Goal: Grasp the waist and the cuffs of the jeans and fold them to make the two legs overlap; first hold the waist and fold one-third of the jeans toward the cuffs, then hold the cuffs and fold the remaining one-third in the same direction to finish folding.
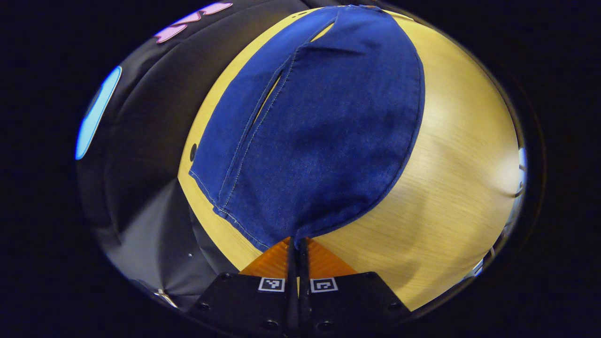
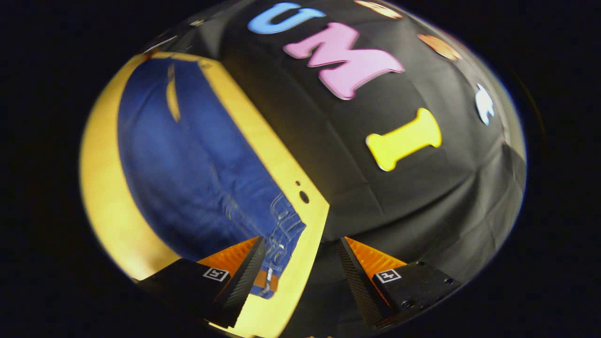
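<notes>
In the left gripper view we are looking along the left gripper [image 1: 297,244], whose two fingers are pressing together with the near edge of the jeans [image 1: 310,126] pinched between them, right at the cuff end. From that pinch the blue denim is spreading away from us across the wooden table [image 1: 450,188], the two legs lying side by side with a narrow slit of tabletop showing between them farther up. A stitched hem is running along the lower left edge of the cloth, close to the table's edge. Each finger is carrying a small square black-and-white marker near its base; we are finding no readable writing on them. In the right gripper view we are seeing the right gripper [image 2: 300,263] with its fingers standing wide apart, holding nothing. The jeans [image 2: 188,159] are lying on the table [image 2: 108,202] to the left, and the waist end, with its belt loops and a small brown patch, is sitting just beside the left-hand finger [image 2: 244,272] near the table's corner. The patch is too blurred for us to read any brand. The other finger is hanging over the dark space beyond the table's edge.
</notes>
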